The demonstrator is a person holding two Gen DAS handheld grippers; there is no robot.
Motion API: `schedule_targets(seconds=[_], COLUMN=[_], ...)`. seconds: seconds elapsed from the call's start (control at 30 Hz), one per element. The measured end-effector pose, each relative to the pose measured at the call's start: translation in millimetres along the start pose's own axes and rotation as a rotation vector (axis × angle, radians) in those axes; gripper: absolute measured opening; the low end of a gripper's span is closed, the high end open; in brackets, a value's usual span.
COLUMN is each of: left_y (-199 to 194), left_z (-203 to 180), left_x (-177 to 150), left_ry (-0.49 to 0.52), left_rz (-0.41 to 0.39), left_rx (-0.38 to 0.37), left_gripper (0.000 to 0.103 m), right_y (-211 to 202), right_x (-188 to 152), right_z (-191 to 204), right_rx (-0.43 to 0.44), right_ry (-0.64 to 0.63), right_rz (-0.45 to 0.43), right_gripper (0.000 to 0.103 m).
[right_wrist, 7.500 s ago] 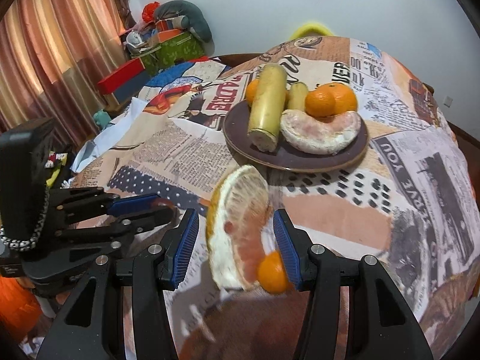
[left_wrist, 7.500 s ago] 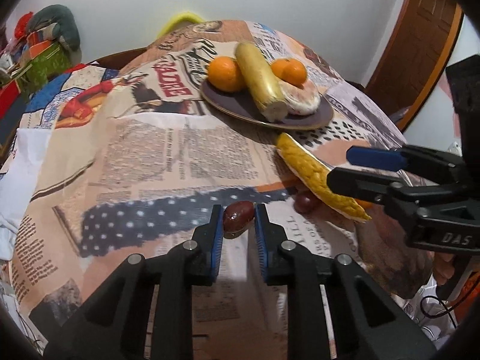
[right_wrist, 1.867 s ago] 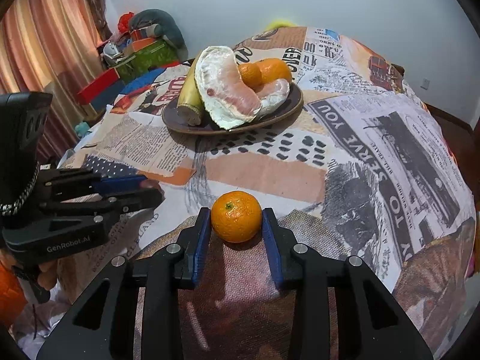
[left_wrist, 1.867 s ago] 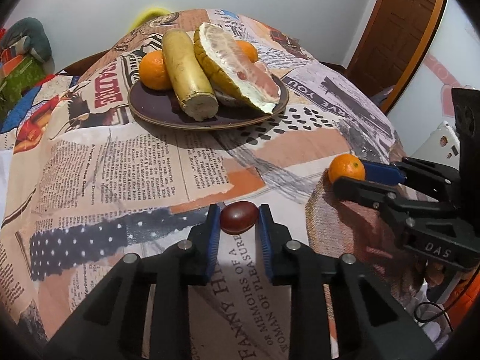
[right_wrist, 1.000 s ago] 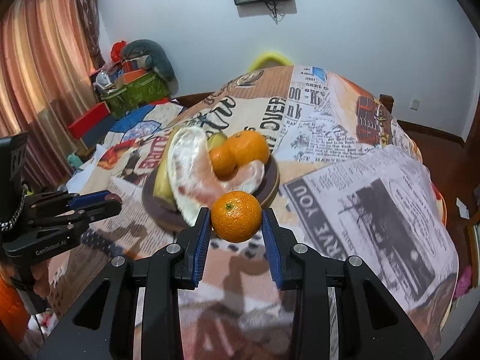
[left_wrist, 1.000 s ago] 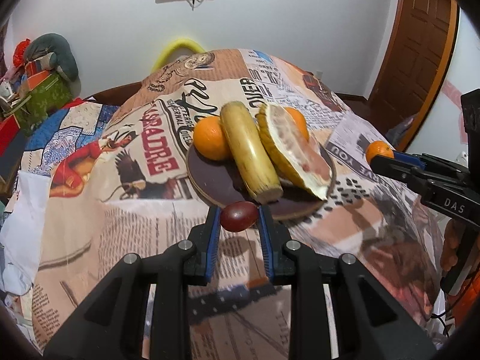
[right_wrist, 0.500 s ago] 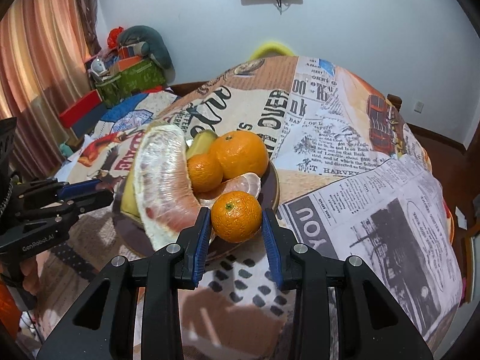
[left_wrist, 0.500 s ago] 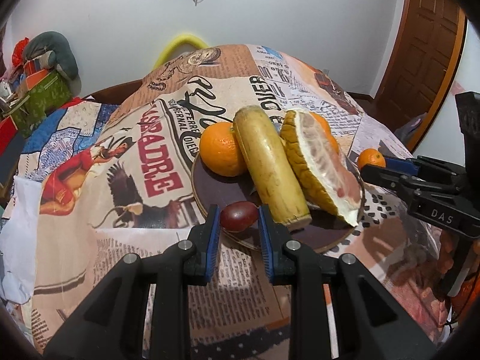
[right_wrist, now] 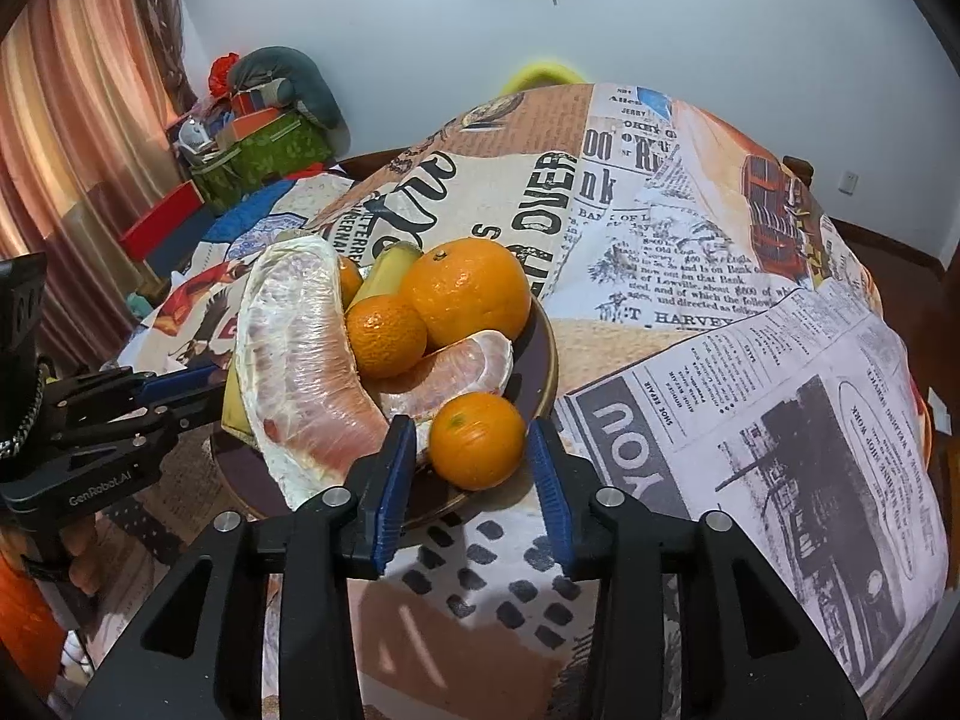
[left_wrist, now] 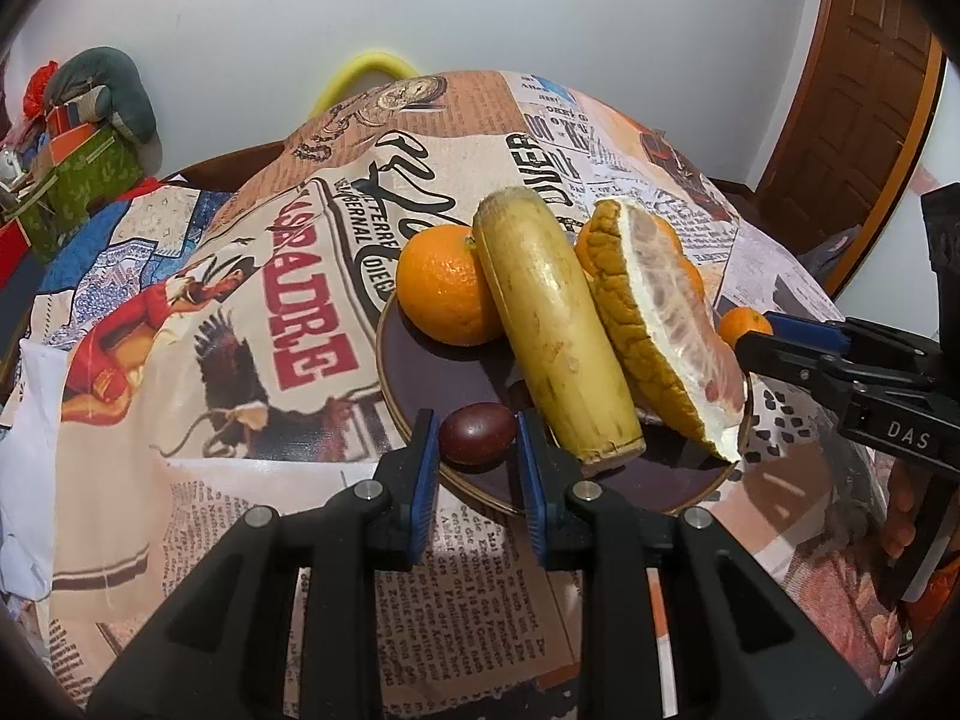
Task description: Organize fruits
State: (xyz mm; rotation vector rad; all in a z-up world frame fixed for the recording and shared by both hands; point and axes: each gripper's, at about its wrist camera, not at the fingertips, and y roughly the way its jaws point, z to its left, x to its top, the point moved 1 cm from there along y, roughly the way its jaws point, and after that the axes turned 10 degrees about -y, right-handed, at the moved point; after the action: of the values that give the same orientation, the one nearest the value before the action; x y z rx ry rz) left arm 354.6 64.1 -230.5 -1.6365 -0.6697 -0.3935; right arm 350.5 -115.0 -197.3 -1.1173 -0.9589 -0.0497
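Glossy dark plate [left_wrist: 420,372], glossy printed cloth [left_wrist: 252,312], waxy smooth banana [left_wrist: 552,324], wood door [left_wrist: 852,108].

right claw [left_wrist: 744,333]: "DAS" | left claw [right_wrist: 210,384]: "GenRobot.AI" | tablecloth [right_wrist: 660,276]: "HARVEY"

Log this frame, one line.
left hand-held gripper: shut on date | right hand-held gripper: just opening, tangerine on plate

bright even indoor light, soft shadows under the fruit, sharp focus, strong fisheye bending and dark corners.
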Motion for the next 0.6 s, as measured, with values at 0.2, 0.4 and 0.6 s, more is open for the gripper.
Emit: schedule_targets(seconds=[0.2,0.4,0.6], left_y=[-6,-33,-88], left_z=[1,-1,-12], left_x=[1,1,4], left_ry=[-0.007,-0.009,-0.011], left_rz=[-0.009,-0.057,-0.154], left_rx=[0.002,0.005,-0.011], left_gripper=[0.028,0.039,0.039], right_y=[-3,-17,-59], right_x=[0,1,10], right_z=[-1,-2,10], right_rx=[-0.004,-0.014,-0.040], right_ry=[-0.001,0.004,-0.018], right_rz=[-0.005,-0.026,-0.108], right_gripper=[0.038,0.038,0.038])
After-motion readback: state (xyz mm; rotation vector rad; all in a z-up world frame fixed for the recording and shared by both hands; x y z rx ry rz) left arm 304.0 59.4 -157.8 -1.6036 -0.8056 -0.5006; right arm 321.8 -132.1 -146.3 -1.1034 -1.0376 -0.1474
